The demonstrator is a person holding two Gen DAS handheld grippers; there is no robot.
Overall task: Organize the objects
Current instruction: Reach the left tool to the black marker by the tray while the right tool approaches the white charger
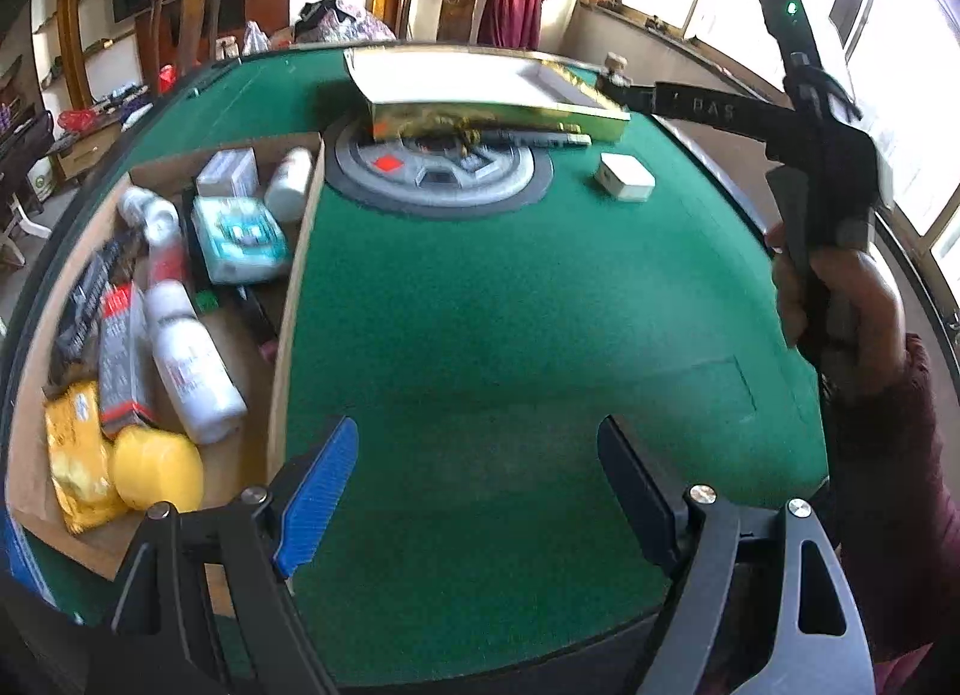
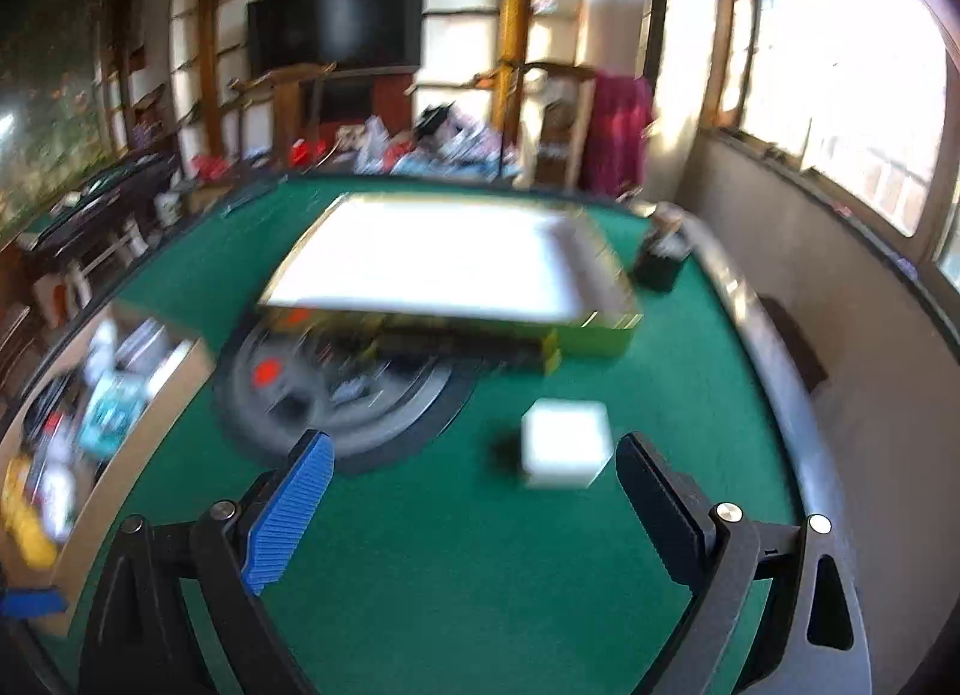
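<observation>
Both tongs stand open and empty over the green felt worktop [image 1: 480, 305]: the left tongs [image 1: 480, 485] hang beside a cardboard box [image 1: 288, 299] packed with white bottles and packets. The right tongs [image 2: 474, 497] point at a small white rounded box [image 2: 564, 443] lying on the felt just ahead of them, near a shallow gold tray [image 2: 600, 329].

A wide stretch of bare green felt [image 1: 510, 335] lies open across the near half of the table. The cardboard box [image 1: 294, 287] walls off the left, crammed with bottles and packets. Farther back the gold tray [image 1: 498, 116] blocks the centre, and a small white box [image 2: 564, 443] (standing alone) sits on open felt before it
</observation>
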